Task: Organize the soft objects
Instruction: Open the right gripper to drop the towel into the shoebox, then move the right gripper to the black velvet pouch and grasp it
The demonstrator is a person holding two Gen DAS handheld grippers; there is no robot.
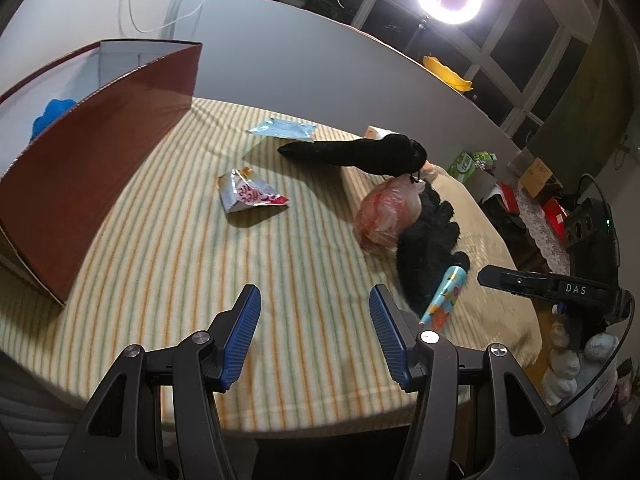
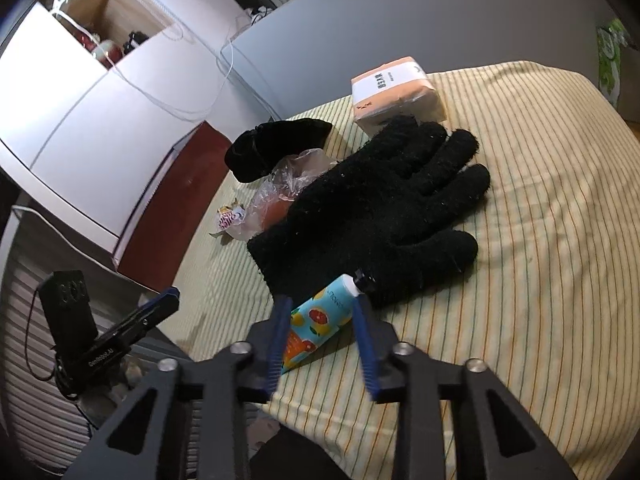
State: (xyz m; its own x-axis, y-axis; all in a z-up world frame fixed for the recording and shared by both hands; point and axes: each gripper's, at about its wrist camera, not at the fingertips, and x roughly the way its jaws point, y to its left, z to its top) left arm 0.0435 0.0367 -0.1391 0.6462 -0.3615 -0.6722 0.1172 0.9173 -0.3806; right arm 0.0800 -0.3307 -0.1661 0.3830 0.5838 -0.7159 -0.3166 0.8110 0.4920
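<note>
A black knit glove lies on the striped cloth; it also shows in the left wrist view. A colourful tube lies at its cuff, between the fingers of my right gripper, which is open around it. The tube shows in the left wrist view too. A black pouch and a crumpled plastic bag lie behind the glove. My left gripper is open and empty over the cloth.
A brown open box stands at the left, with something blue inside. A snack wrapper and a foil packet lie mid-cloth. A tissue pack lies beyond the glove. The table's edge is near both grippers.
</note>
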